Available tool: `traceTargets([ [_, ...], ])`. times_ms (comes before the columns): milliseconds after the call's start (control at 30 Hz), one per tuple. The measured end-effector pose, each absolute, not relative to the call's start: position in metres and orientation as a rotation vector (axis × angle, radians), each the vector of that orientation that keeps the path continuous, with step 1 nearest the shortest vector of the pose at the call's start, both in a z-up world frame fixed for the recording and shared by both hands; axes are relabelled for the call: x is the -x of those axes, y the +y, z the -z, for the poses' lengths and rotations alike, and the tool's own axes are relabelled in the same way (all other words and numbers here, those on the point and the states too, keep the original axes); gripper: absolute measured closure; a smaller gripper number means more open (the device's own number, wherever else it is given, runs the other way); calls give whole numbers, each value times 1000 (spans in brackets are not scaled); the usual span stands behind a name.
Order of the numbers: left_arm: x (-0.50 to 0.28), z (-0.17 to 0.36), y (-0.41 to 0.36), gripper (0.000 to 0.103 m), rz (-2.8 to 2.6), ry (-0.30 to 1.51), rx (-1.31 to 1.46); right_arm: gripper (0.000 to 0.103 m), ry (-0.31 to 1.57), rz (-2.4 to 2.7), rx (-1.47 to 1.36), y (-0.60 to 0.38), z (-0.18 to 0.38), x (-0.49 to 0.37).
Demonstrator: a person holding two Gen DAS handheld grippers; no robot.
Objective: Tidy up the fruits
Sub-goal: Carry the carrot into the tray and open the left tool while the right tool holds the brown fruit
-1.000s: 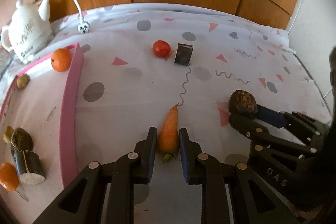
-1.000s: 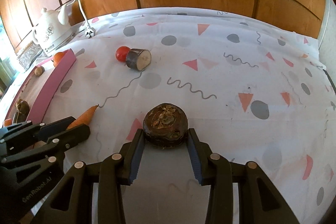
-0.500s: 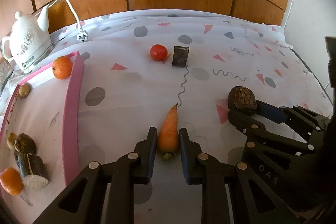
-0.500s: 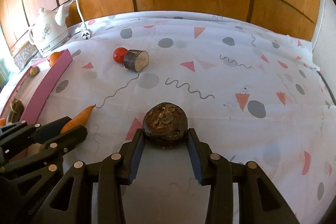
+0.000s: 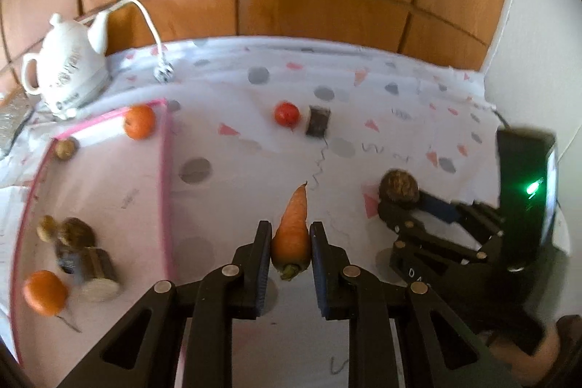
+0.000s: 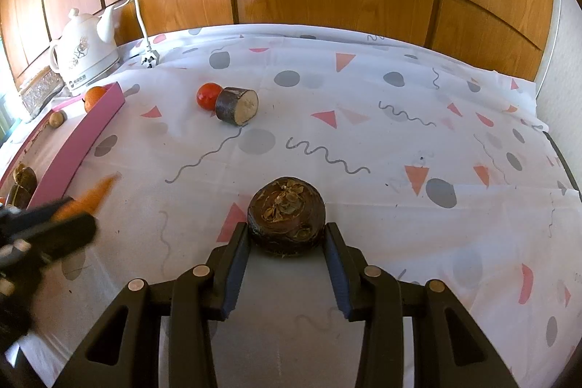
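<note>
My left gripper (image 5: 291, 255) clamped on the carrot (image 5: 293, 231), tip pointing away over the patterned cloth (image 6: 363, 90), my right gripper (image 6: 287, 244) gripping the dark brown round root (image 6: 286, 215), pink tray (image 5: 165, 191) at left holding oranges (image 5: 139, 121)

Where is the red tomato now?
In the right wrist view, the red tomato lies far left on the cloth, touching the cut log piece, right of the pink tray.
</note>
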State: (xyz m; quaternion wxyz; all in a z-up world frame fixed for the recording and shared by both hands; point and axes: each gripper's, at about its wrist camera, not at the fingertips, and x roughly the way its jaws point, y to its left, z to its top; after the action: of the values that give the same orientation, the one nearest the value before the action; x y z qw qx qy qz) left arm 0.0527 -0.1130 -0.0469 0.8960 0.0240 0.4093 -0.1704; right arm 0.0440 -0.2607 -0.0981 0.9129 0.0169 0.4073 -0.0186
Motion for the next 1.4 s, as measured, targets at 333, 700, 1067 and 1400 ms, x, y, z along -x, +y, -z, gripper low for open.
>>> traceTargets([
  [333,-55,20,-65,82,260,791,4,62,839,41,-29,-260,98,-44],
  [700,-81,28,-10,82,110,809,52,62,839,43,-23,-259,99,-44],
  [1067,-119,37,46,79,-22,856,153,62,839,44,-23,-259,99,-44],
  [1400,-96,28,46,78,-24,820,157,62,840,46,-20,-258,99,-44],
])
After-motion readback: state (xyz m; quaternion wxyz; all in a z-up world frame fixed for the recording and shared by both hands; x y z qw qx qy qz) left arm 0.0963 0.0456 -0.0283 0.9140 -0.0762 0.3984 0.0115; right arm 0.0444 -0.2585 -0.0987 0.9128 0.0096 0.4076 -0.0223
